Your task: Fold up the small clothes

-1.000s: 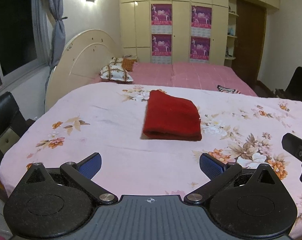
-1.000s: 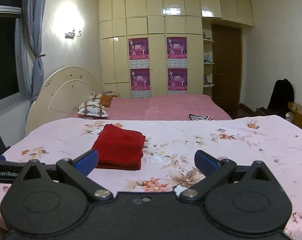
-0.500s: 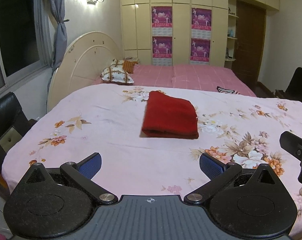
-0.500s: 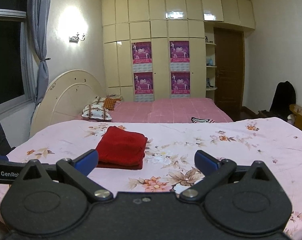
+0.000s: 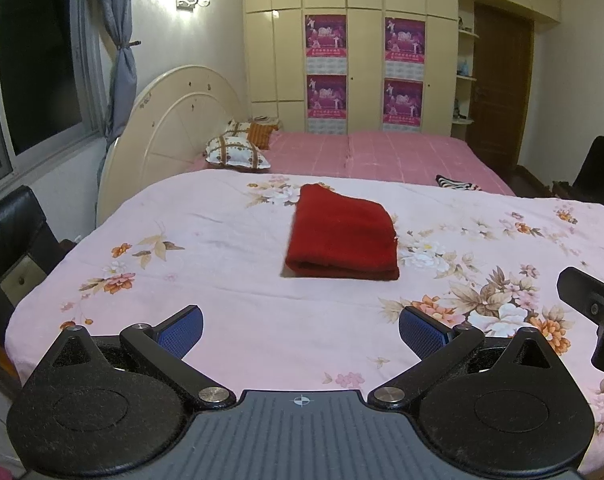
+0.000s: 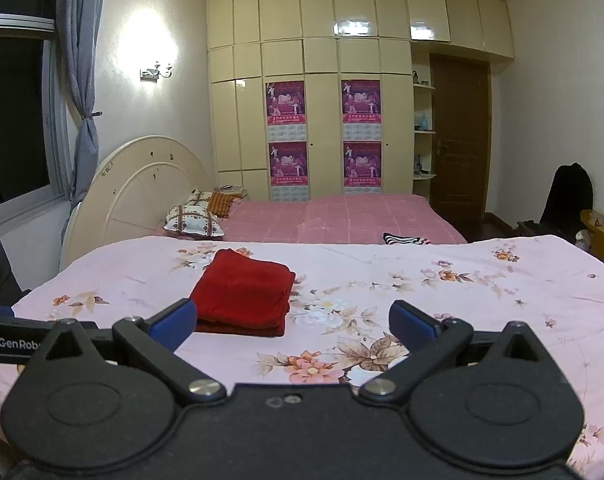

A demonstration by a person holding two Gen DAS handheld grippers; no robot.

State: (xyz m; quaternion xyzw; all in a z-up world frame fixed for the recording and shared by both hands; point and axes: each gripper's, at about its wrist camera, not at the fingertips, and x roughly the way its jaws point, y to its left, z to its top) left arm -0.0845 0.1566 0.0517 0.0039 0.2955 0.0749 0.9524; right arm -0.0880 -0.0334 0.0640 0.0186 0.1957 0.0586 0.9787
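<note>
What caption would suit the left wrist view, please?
Open left gripper facing a folded red cloth on the floral sheet.

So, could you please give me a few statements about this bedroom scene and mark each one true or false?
1. The red cloth lies folded on the floral sheet. True.
2. The left gripper is shut on the cloth. False: it is open, short of the cloth and holding nothing.
3. The right gripper is open and empty. True.
4. A striped item lies on the pink bed behind. True.
5. The cloth hangs off the sheet's edge. False: it rests flat, well inside the edges.
6. The pillows sit on top of the cloth. False: they lie on the pink bed near the headboard, apart from it.
</note>
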